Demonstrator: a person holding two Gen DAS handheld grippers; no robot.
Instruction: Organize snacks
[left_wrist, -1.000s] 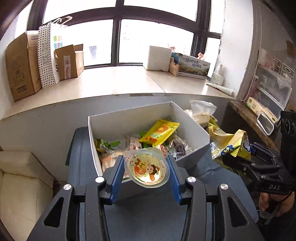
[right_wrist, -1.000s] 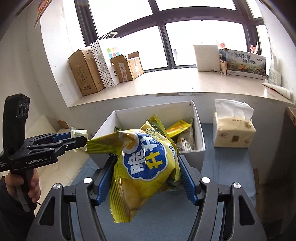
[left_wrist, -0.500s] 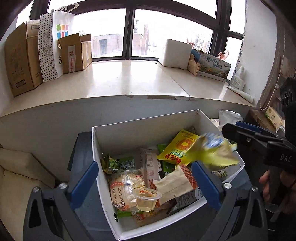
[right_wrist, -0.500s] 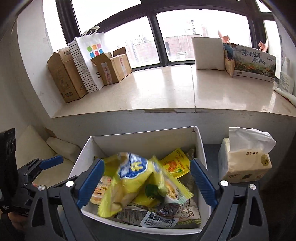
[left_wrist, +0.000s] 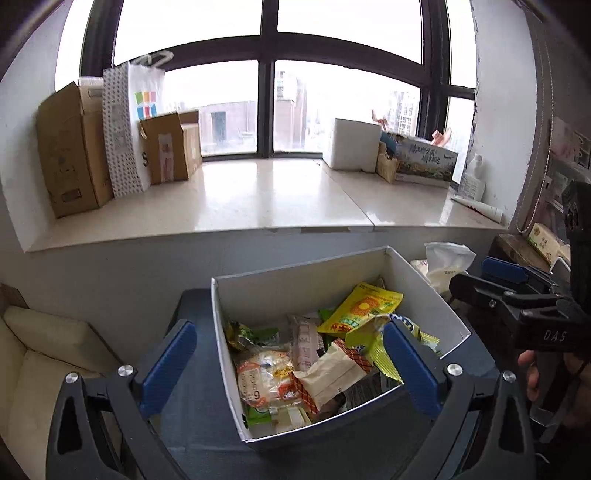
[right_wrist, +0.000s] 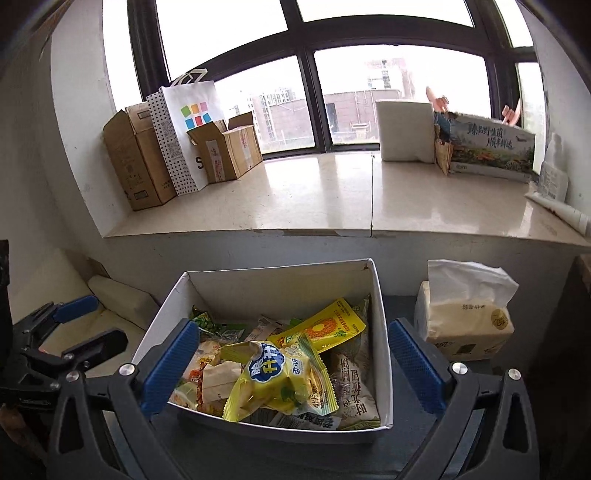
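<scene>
I see both grippers — left (left_wrist: 290, 360), right (right_wrist: 291, 362) — spread empty over the box (right_wrist: 380, 295); its lower snacks (right_wrist: 280, 373) are buried, windowsill (right_wrist: 332, 192) behind.

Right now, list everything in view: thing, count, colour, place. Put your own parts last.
snack box: one, white, on the dark table, full of packets.
chip bag: one, yellow with blue logo, on top of the pile, near the front.
orange-print packet: one, yellow, behind the chip bag.
tissue pack: one, cream, right of the box.
cardboard boxes: two, brown, left on the sill.
paper bag: one, white, between them.
foam block: one, white, right on the sill.
left gripper: open, empty.
right gripper: open, empty.
</scene>
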